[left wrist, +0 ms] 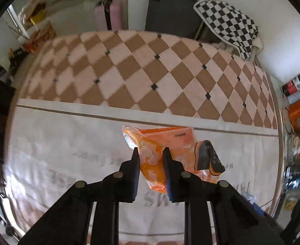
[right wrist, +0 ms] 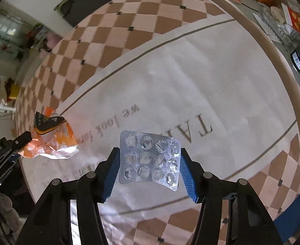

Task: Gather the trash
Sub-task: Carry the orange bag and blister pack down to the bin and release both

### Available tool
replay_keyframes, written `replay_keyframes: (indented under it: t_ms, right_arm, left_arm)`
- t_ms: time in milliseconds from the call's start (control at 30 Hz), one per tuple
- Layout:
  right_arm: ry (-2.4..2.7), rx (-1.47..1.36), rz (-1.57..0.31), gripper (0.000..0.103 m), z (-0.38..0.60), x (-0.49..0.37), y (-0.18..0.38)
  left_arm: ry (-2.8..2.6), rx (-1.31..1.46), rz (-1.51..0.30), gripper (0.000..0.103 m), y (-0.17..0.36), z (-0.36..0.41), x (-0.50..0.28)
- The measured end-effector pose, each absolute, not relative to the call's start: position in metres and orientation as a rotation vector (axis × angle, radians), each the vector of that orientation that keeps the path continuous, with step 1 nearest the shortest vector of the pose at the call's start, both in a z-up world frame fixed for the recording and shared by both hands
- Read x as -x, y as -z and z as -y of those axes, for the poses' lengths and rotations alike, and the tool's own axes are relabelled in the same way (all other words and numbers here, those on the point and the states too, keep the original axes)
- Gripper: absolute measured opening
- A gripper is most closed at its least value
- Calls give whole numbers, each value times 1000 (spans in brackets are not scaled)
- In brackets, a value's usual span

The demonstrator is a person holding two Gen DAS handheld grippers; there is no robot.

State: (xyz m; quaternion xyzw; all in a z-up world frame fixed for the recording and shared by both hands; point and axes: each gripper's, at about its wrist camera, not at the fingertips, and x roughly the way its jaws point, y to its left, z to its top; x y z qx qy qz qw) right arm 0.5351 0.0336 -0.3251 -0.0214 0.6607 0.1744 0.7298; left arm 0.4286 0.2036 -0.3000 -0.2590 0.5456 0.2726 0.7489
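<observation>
While left gripper (left wrist: pixel 151 152) was clamped on orange wrapper (left wrist: pixel 162 143), right gripper (right wrist: pixel 148 153) pinched empty blister pack (right wrist: pixel 150 159) between its fingers, rug (right wrist: pixel 211 77) below.

Wrapper (left wrist: pixel 166 143): thin crinkled plastic film, glossy orange | Blister pack (right wrist: pixel 150 159): silvery foil, shiny, clear plastic bubbles | Rug (left wrist: pixel 129 71): cloth, matt, short soft pile | Finger pads (right wrist: pixel 187 175): blue, ribbed | Gripper arms: matt black plastic
</observation>
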Motion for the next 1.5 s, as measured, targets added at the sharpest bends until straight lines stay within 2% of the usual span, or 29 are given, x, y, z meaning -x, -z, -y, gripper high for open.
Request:
replay_keyframes:
  t_ms: [267,433,567,733,933,1067,1367,1500]
  right_arm:
    - [-491,105,-1382,58,-13,-436,287]
    - [-529,94,-1338,59,19,-347,262]
    - [-523,70,-1337,59,53,-256,256]
    - [-492,59,-1449,59,104,-147,288]
    - [-426,93,-1588,59,147,-79,367]
    - [-391,131,-1655,59,161,-61,445]
    - [-378,169,-1685,61,153,-75,636]
    - [-396,142,-1724,66,149,-85,708]
  left_arm:
    - [-612,482,-1090,15,247,-183,-317]
    - [-586,472,-1037,14,227,-157,-210]
    - [-540,494,-1036,14,232,-131,-131]
    - [-481,529,-1131,15,267,-96,-56]
    - [-449,595,-1337,15,365,-68,4]
    - [-439,639,-1447,16,460,-57,12]
    - [-468,722,-1544,19,667,-58,-1]
    - [-468,725,-1560,21,723,-60,-1]
